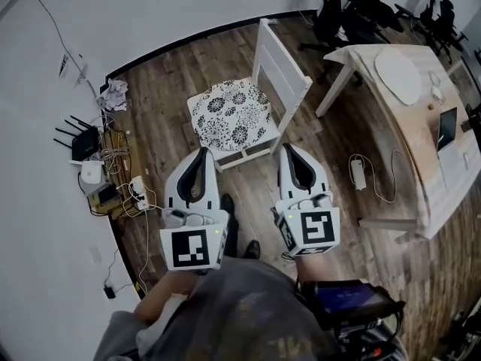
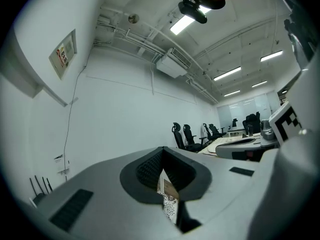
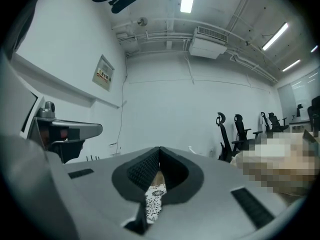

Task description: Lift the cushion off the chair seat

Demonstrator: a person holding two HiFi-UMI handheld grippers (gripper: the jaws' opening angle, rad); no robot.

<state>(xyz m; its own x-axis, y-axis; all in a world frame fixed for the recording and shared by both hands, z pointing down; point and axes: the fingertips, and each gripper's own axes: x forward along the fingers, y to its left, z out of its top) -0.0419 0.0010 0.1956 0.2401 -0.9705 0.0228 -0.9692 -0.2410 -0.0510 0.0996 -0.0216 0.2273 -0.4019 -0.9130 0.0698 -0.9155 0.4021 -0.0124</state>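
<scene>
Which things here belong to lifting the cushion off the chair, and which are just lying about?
Job:
cushion
chair
left tongs and right tongs, both shut and empty

Lying about:
router
power strip
crumpled paper
table
laptop
office chairs

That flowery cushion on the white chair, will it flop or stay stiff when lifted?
Probably floppy: the cushion looks thin, flat on the chair seat. So thin, likely light. It spans the seat, so one lifted edge may sag.
</scene>
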